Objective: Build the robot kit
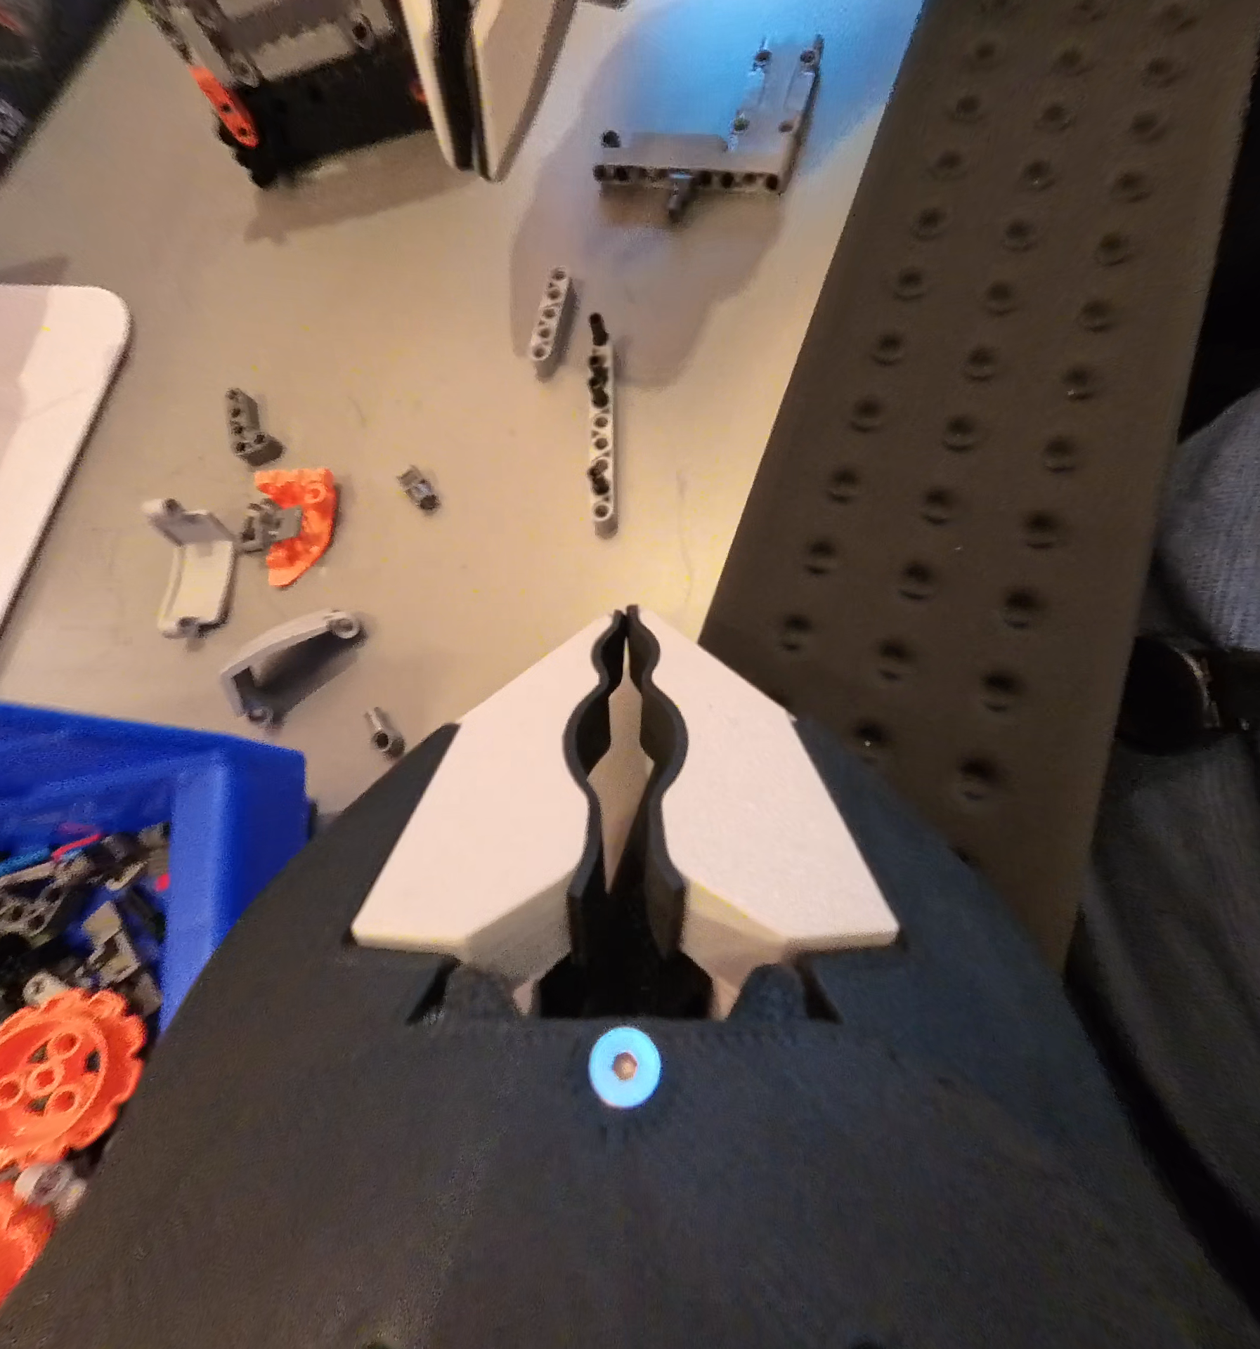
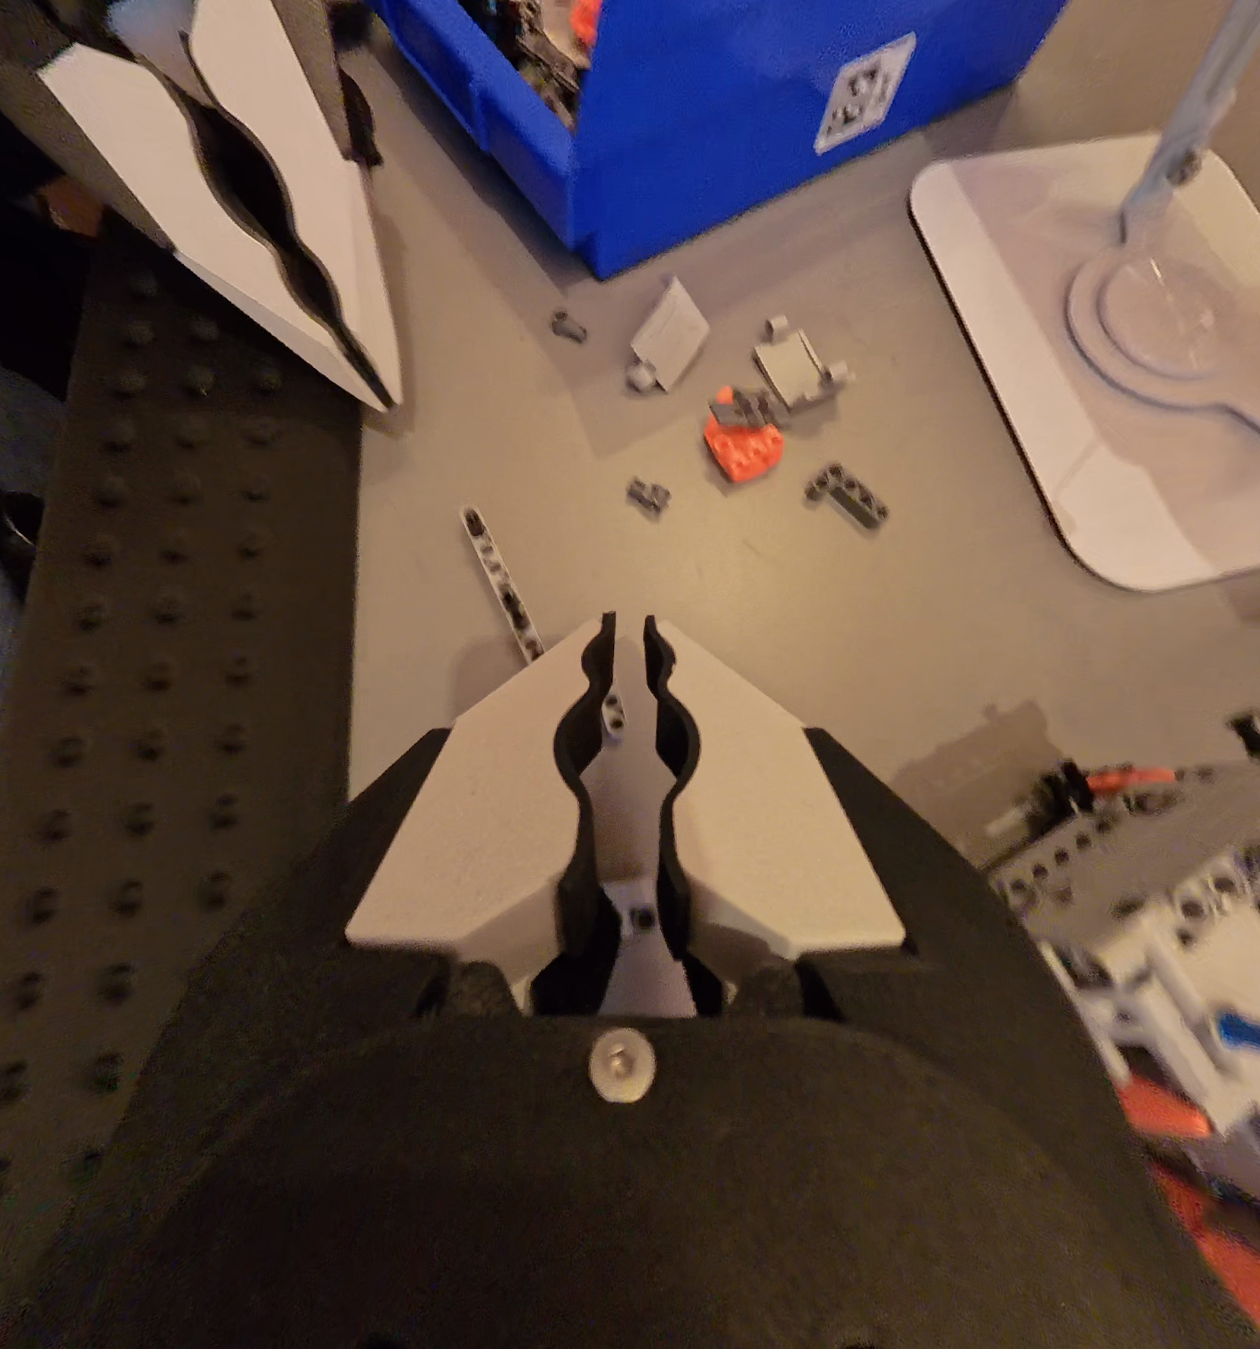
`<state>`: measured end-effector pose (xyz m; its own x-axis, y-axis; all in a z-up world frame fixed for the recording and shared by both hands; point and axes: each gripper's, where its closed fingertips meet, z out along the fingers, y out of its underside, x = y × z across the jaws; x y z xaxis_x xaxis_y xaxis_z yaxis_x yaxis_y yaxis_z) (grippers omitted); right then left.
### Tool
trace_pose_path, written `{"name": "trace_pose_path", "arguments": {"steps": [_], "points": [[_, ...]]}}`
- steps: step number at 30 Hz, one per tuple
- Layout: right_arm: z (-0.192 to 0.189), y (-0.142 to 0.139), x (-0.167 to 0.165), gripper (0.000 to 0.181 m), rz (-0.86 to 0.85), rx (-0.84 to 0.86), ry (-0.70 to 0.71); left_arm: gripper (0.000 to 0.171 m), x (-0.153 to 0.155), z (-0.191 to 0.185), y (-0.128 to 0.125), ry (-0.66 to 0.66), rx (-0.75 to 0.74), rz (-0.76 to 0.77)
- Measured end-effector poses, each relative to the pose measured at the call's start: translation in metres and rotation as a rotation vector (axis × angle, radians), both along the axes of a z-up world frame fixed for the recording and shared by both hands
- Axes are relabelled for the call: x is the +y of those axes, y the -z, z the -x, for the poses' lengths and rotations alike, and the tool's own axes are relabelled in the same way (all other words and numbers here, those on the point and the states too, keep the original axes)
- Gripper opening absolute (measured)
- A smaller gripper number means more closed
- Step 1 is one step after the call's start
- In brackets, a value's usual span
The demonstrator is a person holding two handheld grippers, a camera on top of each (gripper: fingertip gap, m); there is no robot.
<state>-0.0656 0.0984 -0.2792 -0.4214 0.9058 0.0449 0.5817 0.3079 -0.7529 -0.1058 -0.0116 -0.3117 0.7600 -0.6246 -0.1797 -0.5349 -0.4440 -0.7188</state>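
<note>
Left tool [image 1: 628, 620] pinched together, empty; right tool [image 2: 630, 628] slightly apart over pale holed beam [image 2: 613, 712].

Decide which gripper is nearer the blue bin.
Left. The left gripper sits right beside the blue bin; the right gripper is across the table from it, past the scattered parts.

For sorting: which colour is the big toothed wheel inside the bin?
Orange gear wheel; left wrist view shows it best.
</note>
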Motion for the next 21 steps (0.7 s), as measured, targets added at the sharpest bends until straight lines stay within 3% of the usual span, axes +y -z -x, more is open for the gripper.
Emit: {"name": "trace_pose_path", "arguments": {"steps": [7, 13, 21], "points": [[0.066, 0.004, -0.066, 0.015, -0.050, -0.014, -0.146, 0.000, -0.010, 0.026, -0.011, -0.079, -0.006, -0.097], [0.109, 0.023, -0.083, 0.018, -0.108, -0.076, -0.243, 0.000, -0.011, 0.027, -0.011, -0.076, 0.019, -0.120], [0.128, 0.049, -0.089, 0.012, -0.135, -0.173, -0.313, 0.000, -0.012, 0.025, -0.018, -0.064, -0.016, -0.152]]}}
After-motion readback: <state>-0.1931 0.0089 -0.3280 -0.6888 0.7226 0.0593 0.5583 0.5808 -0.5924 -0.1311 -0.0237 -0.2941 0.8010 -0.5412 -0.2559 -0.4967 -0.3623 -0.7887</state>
